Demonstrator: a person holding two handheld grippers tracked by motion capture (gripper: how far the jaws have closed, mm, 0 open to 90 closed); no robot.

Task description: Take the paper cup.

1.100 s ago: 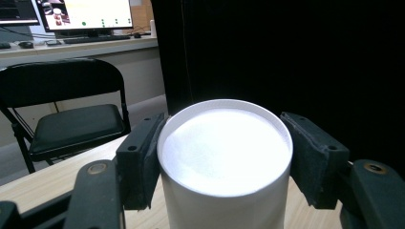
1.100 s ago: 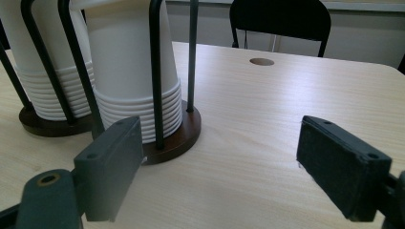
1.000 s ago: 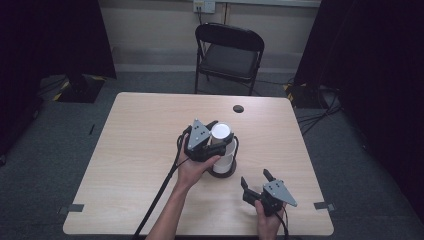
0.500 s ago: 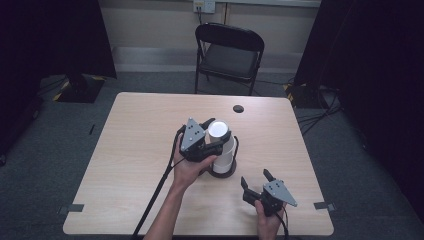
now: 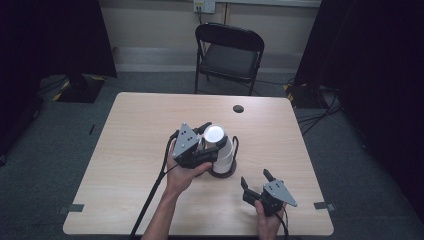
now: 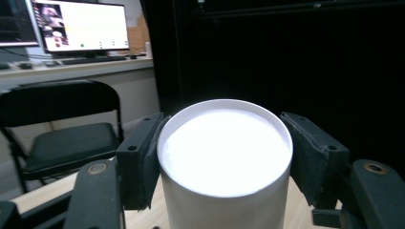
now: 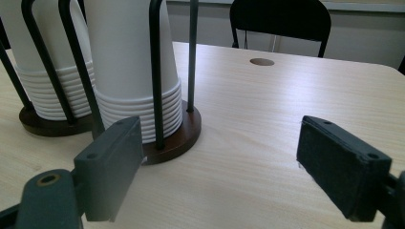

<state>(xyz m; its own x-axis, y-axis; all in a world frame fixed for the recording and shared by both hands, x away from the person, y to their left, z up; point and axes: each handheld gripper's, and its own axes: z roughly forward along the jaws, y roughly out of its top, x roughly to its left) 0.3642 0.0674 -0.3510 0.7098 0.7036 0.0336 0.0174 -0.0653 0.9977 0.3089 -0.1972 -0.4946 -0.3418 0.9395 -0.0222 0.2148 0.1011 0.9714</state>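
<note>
A stack of upside-down white paper cups (image 5: pixel 228 154) stands in a black wire holder on a round brown base (image 5: pixel 223 173) at mid-table. My left gripper (image 5: pixel 210 141) is shut on the top cup (image 5: pixel 214 133). In the left gripper view the pads (image 6: pixel 141 157) press both sides of that cup (image 6: pixel 224 162). My right gripper (image 5: pixel 256 179) rests open near the table's front right edge, with nothing between its jaws. In the right gripper view the right gripper (image 7: pixel 229 162) faces a cup stack (image 7: pixel 129 57) on its base (image 7: pixel 174 136), with a second stack (image 7: pixel 40 71) behind it to the left.
A black folding chair (image 5: pixel 230 55) stands beyond the far edge of the table (image 5: pixel 135 125). A round cable hole (image 5: pixel 238 108) lies in the tabletop at the far right. The left gripper's cable (image 5: pixel 152 190) trails toward the front edge. A lit monitor (image 6: pixel 81 24) sits on a desk behind.
My left gripper has shifted a little to the left and up, with the top cup in its grip. The right gripper has stayed where it was.
</note>
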